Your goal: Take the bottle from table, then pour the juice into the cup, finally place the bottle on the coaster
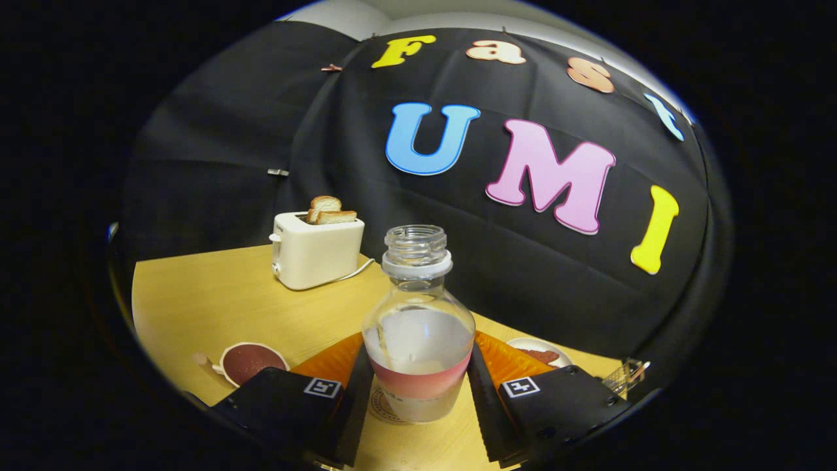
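Here the gripper (pixel 418 392) has its two fingers on either side of the lower body of the bottle (pixel 418 333), and both seem to press on it, so I judge that the jaws are clenched on the bottle. The bottle has no cap, stands upright, and holds a pinkish juice in its lower part, while the glass above looks misty. Its base seems to be just above the table (pixel 196 301), over a round printed mark, but I cannot tell whether it touches the wood or is a little lifted. I judge the step in hand to be the taking of the bottle, or the carrying toward the cup. To do it well, I think the hold should stay firm and low on the body, and the bottle should be kept vertical, because the mouth is open and the juice may spill with any tilt. A dark red round thing (pixel 252 361) lies near the one finger and a small white dish (pixel 539 352) beyond the other; which one is the coaster I cannot say. The toaster (pixel 317 252) with bread stands well apart, farther back, so it should not disturb a slow lift.
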`<move>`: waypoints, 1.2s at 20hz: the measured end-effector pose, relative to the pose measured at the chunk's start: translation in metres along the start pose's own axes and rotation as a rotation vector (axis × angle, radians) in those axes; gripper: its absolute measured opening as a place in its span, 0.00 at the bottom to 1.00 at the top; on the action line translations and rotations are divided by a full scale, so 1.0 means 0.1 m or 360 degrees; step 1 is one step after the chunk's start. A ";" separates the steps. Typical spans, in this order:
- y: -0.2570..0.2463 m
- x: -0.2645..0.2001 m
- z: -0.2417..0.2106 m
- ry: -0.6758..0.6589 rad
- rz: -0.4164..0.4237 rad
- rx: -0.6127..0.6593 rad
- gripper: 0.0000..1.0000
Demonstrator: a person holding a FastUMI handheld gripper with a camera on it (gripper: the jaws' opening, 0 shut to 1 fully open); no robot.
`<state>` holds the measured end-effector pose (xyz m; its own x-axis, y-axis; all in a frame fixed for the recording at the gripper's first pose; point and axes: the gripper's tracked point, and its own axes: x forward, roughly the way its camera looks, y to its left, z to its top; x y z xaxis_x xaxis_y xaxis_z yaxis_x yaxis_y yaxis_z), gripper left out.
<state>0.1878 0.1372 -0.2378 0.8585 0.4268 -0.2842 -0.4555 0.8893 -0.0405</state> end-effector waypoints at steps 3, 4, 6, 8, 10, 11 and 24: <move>-0.08 0.17 -0.11 -0.0050 -0.0023 0.0151 0.74; -0.09 0.24 -0.16 -0.0058 -0.0019 0.0202 0.74; -0.05 0.37 -0.27 -0.0047 -0.0008 0.0268 0.74; -0.02 0.46 -0.37 -0.0017 -0.0017 0.0315 0.74; -0.01 0.51 -0.47 -0.0005 -0.0026 0.0352 0.74; 0.00 0.52 -0.50 -0.0014 -0.0033 0.0365 0.74; -0.05 0.38 -0.74 0.0035 -0.0091 0.0290 1.00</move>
<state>0.2054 0.1365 -0.3187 0.8756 0.3724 -0.3076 -0.3539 0.9280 0.1162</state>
